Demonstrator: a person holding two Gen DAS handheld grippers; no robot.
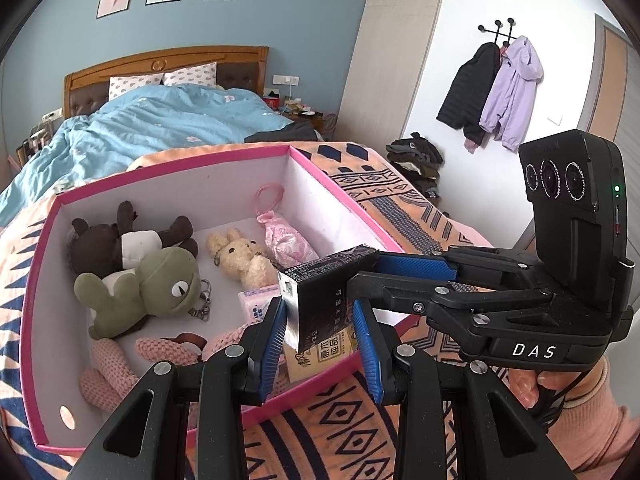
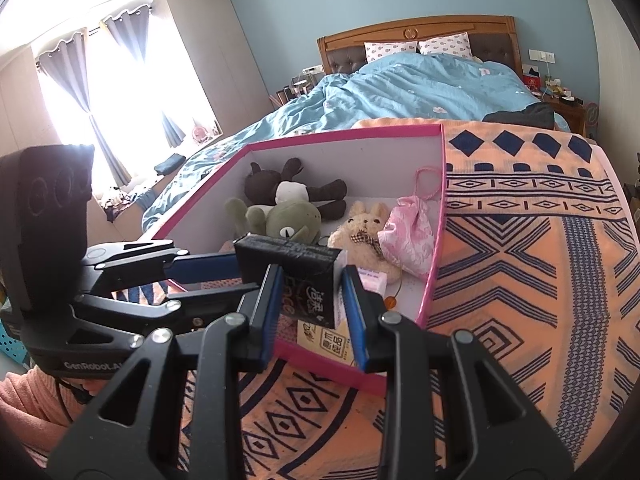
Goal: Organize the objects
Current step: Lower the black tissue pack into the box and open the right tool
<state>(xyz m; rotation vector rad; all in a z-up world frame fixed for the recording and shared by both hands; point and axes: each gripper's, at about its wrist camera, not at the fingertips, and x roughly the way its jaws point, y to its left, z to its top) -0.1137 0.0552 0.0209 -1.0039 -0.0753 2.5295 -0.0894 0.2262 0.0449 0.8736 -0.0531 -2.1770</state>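
In your left wrist view, your left gripper (image 1: pixel 322 336) has its 2 blue-padded fingers closed on the lower part of a small black rectangular drink carton (image 1: pixel 320 300) with white print, while your right gripper (image 1: pixel 370 276) reaches in from the right and clamps the same carton near its upper end, so both jaws grip 1 object. The carton hangs tilted above the near right corner of the open pink-edged cardboard box (image 1: pixel 44 280) with white inner walls, which sits on an orange patterned blanket (image 1: pixel 352 424). Inside the box lie a dark brown plush toy (image 1: pixel 112 240), a green frog plush (image 1: pixel 148 288), a cream plush rabbit (image 1: pixel 240 256), a pink satin drawstring pouch (image 1: pixel 286 240), a pink knitted toy (image 1: pixel 120 368) and a yellow carton (image 1: pixel 320 356) right beneath the black one. In your right wrist view, your right gripper (image 2: pixel 308 296) closes on the black carton (image 2: pixel 308 300) at its printed face, and your left gripper (image 2: pixel 230 270) comes in from the left onto its far end. The carton sits above the box's near wall (image 2: pixel 328 364), with the frog plush (image 2: pixel 288 220), rabbit (image 2: pixel 364 228) and pouch (image 2: pixel 408 236) behind it and the blue quilted bed (image 2: pixel 400 88) beyond.
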